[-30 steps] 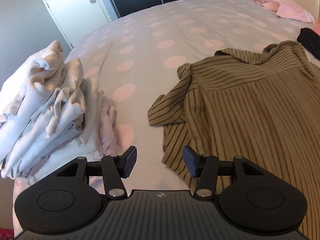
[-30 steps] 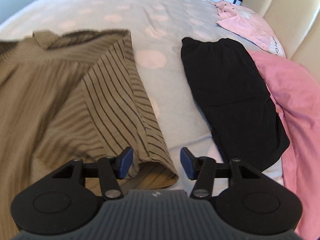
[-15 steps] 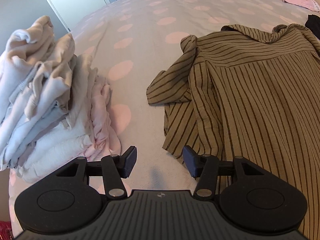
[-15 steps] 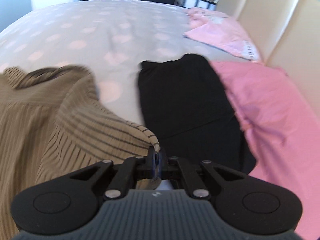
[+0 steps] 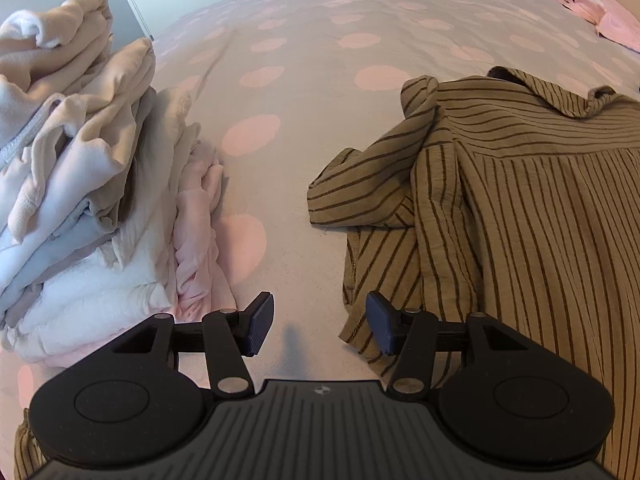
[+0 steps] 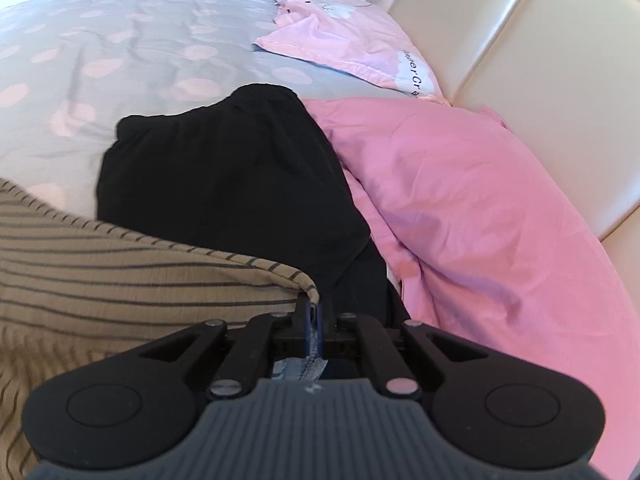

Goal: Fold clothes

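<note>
While our right gripper (image 6: 313,316) is clamped on a corner of the striped shirt (image 5: 532,240), raised over the black garment (image 6: 224,176), our left gripper (image 5: 320,326) hangs with fingers apart at the shirt's opposite edge, gripping nothing. To fold well, we judge we should pinch that near edge low, level with the right corner, then carry both across together so the fabric stays taut. Spread on the dotted bedspread (image 5: 320,52), the shirt points its collar away from us, its long axis running from collar toward us.
</note>
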Motion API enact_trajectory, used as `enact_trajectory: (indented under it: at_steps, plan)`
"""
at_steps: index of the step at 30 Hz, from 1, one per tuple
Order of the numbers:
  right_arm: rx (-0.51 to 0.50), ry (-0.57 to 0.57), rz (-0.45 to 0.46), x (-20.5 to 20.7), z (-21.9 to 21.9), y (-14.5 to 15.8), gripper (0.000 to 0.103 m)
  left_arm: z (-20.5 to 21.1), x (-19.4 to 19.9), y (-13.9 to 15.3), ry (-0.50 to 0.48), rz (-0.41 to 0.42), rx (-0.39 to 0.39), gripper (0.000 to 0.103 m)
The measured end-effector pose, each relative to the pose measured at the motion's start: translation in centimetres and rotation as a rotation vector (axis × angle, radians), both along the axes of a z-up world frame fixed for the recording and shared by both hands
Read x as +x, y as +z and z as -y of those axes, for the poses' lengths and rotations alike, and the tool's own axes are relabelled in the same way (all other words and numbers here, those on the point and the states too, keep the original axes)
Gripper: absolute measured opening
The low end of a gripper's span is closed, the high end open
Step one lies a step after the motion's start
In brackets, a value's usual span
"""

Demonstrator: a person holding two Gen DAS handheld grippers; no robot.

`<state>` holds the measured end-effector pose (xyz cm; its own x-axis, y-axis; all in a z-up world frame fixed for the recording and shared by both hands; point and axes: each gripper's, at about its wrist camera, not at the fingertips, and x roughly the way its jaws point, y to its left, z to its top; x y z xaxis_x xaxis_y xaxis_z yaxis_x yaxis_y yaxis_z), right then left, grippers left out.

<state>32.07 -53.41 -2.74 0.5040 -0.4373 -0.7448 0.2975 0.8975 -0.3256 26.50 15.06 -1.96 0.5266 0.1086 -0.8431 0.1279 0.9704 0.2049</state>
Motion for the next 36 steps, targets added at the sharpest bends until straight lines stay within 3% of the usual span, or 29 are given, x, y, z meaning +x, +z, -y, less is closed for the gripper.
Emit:
enact_trajectory:
  at_steps: [5,6,7,8,12,17,22,26,27,28,31,36]
  plan:
    - [0.008,-0.011,-0.02,0.9,-0.2,-1.7,0.008,-0.5,0.8,-0.2,0.012,0.016,-0.043,0.049]
    - [0.002,-0.025,-0.023,0.7,-0.3,-1.8,0.014,-0.7,1.0,-0.2,0.018,0.023,-0.049,0.049]
    - [-0.002,-0.038,-0.021,0.4,-0.4,-1.9,0.028,-0.8,1.2,-0.1,0.025,0.03,-0.056,0.049]
    - [-0.002,-0.052,-0.006,-0.1,-0.4,-1.9,0.035,-1.0,1.4,-0.1,0.037,0.036,-0.068,0.049]
    - [0.034,-0.041,0.009,-1.8,-1.4,-1.8,0.035,-2.0,2.6,-0.4,0.07,0.056,-0.105,0.049]
    - [0.087,-0.008,0.013,-3.8,-2.7,-1.6,0.038,-1.3,4.0,-1.6,0.008,0.087,-0.064,0.049]
    - [0.14,0.024,0.018,-5.8,-4.1,-1.5,0.042,0.3,4.9,-1.6,-0.115,0.193,-0.004,0.065]
    - [0.157,0.011,0.005,-6.0,-4.7,-2.1,0.043,0.7,5.8,-1.1,-0.127,0.221,0.009,0.064]
    - [0.156,0.007,0.002,-5.9,-4.7,-2.2,0.043,0.7,6.0,-0.9,-0.123,0.226,0.01,0.054]
    - [0.155,0.005,0.001,-5.9,-4.7,-2.4,0.043,0.7,6.2,-0.7,-0.12,0.231,0.012,0.031]
    - [0.147,0.001,-0.002,-5.8,-4.5,-2.9,0.044,0.7,6.8,-0.1,-0.108,0.245,0.016,0.006]
    - [0.127,-0.021,-0.009,-5.5,-3.9,-3.8,0.044,0.7,7.9,1.0,-0.087,0.271,0.025,0.001]
